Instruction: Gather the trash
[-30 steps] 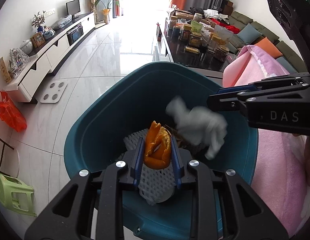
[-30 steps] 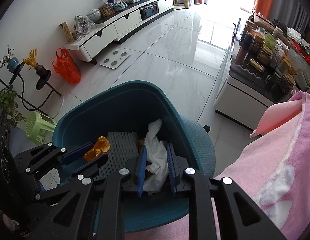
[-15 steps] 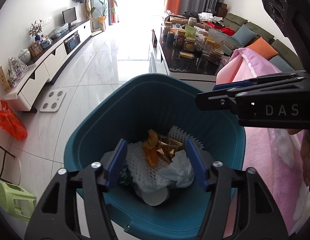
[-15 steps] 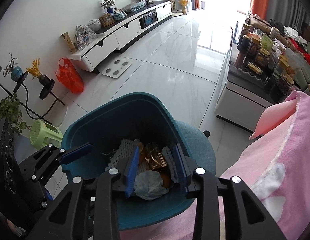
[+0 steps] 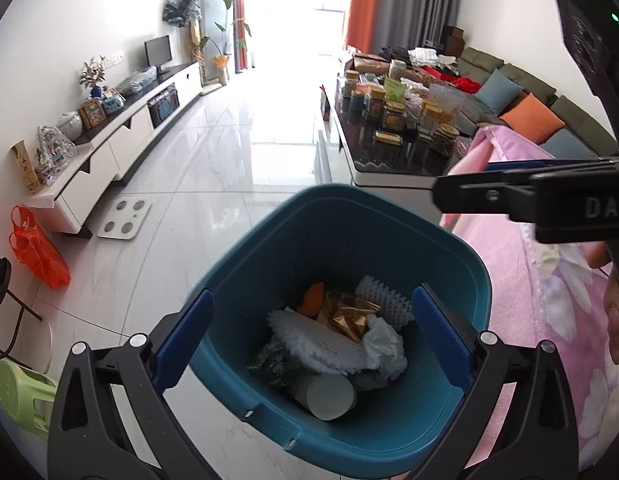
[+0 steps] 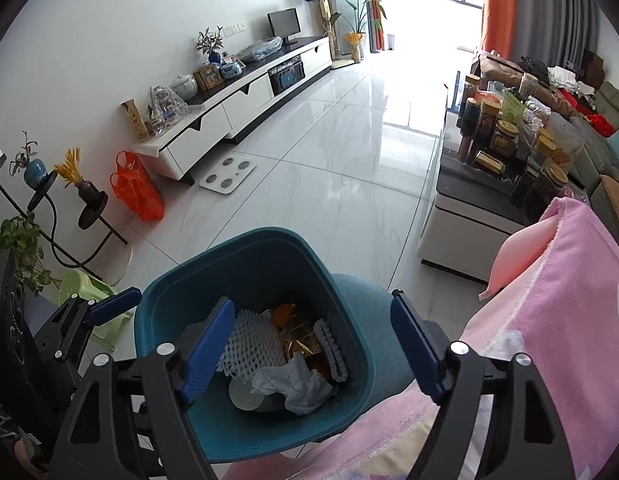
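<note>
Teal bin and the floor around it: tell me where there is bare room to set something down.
Bare white floor lies open between the TV cabinet and the coffee table, beyond the teal bin. Inside the bin, trash fills the bottom: foam netting, crumpled tissue, orange peel. The coffee table top is crowded with jars. Both grippers, left and right, are opening, with nothing between them.

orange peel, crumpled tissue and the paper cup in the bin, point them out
orange peel (image 5: 313,298), left wrist view, its middle
crumpled tissue (image 5: 383,344), left wrist view, its bulge
paper cup (image 5: 329,397), left wrist view, its base
</note>
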The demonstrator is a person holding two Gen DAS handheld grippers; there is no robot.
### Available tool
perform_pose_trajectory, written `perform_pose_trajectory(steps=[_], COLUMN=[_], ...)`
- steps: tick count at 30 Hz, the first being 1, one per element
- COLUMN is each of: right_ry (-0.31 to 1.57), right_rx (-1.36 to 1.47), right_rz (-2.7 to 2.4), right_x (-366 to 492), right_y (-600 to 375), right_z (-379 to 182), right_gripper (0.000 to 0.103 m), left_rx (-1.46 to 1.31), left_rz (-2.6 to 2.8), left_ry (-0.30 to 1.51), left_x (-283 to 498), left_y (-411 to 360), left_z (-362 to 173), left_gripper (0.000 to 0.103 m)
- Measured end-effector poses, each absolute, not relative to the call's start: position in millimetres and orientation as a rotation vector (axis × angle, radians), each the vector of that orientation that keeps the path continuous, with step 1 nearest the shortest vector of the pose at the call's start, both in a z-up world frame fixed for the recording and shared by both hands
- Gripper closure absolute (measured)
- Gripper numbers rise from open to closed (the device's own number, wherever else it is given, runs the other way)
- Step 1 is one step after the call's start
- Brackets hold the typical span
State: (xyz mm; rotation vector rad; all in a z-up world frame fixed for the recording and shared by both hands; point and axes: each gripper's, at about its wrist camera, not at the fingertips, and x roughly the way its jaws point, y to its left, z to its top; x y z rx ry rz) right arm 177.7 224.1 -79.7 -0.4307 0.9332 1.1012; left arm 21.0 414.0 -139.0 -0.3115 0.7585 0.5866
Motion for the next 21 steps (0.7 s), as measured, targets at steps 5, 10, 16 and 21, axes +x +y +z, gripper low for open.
perform_pose_trajectory(steps=[5,10,16,21], right_ry=[0.867,0.814,0.756,0.704], right_rx=[-0.412,-0.384,-0.356,-0.318], right_rz=[1.081,1.06,1.03,0.996], right_x=[180.3,183.5,187.4,187.9], right_y=[210.1,194.3,167.8,133.6], right_z=[-62.5,-47.4,-29.6,-13.8], right_gripper=[0.012,0.007,0.007,0.007], left_rx=[-0.294,-0.288,-0.277,-0.26], left_rz=[0.641,0.67,0.675,0.647], left_ry=[0.697,0.639,0.571,0.512], left_x=[8.1,-1.3,-5.8,-7.6], left_y=[416.3,416.3,405.4,383.7], left_z=[-117.4,-91.7,-56.4,-26.9], left_gripper=[0.006,0.006,0.006,0.006])
